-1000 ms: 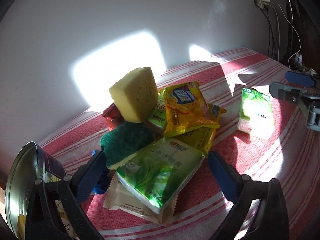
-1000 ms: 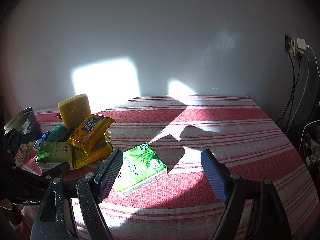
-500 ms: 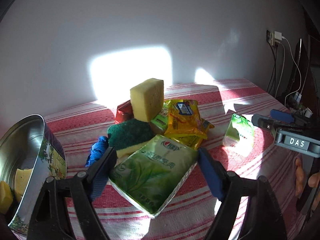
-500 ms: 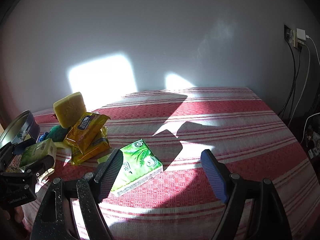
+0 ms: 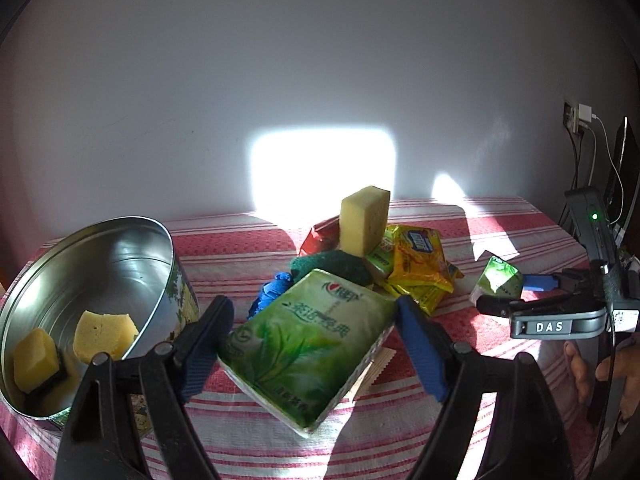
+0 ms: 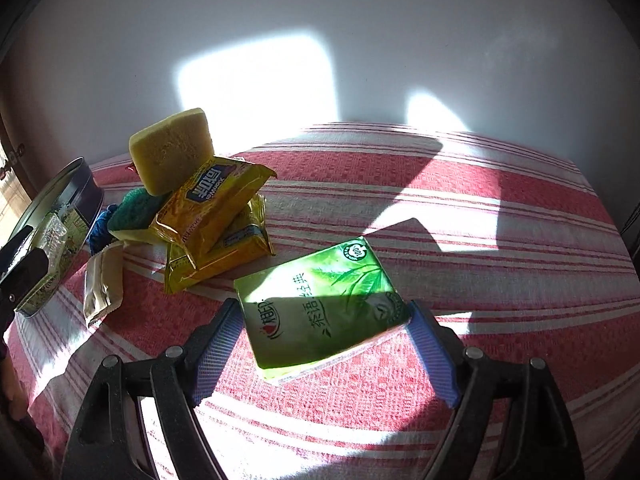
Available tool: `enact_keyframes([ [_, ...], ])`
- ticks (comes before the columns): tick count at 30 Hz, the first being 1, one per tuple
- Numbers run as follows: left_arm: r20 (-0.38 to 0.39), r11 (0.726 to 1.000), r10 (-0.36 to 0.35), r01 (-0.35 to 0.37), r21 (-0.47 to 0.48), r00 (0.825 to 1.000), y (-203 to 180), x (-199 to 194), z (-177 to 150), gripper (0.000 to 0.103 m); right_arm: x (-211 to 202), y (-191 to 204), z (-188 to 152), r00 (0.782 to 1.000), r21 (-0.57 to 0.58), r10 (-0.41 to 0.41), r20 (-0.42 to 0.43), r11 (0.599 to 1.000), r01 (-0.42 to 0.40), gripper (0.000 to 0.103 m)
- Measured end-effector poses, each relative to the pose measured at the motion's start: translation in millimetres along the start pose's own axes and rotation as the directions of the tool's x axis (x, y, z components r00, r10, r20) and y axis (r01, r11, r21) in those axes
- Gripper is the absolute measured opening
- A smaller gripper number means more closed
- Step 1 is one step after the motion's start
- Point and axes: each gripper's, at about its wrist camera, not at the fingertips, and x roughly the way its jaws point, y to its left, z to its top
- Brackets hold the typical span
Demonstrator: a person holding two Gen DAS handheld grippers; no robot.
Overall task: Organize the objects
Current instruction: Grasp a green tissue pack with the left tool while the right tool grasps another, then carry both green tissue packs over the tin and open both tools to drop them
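Left gripper (image 5: 312,344): jaws clamped on 1 tissue pack (image 5: 308,344), lifted; next, into the tin (image 5: 120,248). Right gripper (image 6: 324,344): jaws opening, astride pack 2 (image 6: 320,300) on the tabletop (image 6: 500,280), no grip yet; next, squeeze.

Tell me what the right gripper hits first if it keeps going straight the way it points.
Likely the green tissue pack lying flat on the red striped tablecloth; it already sits between the opening jaws of the right gripper.
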Motion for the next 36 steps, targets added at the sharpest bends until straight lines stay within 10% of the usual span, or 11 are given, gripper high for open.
enact_keyframes([
  [7, 0.004, 0.999, 0.021, -0.021, -0.025, 1.000, 8.8, -0.9, -2.8, 0.083, -4.4, 5.2, -1.9, 0.999, -0.026, -0.026, 0.023, 0.999, 0.027, 0.082],
  [16, 0.091, 0.994, 0.070, -0.061, -0.094, 0.993, 34.7, -23.1, 5.4, 0.083, -52.7, -2.3, -13.9, 0.959, 0.104, -0.102, 0.265, 0.992, 0.076, 0.082],
  [36, 0.121, 0.968, 0.210, -0.189, -0.167, 0.970, 122.3, -40.8, 9.6, 0.083, -73.4, 136.7, 3.6, 0.896, 0.082, -0.063, 0.440, 0.996, 0.030, 0.082],
])
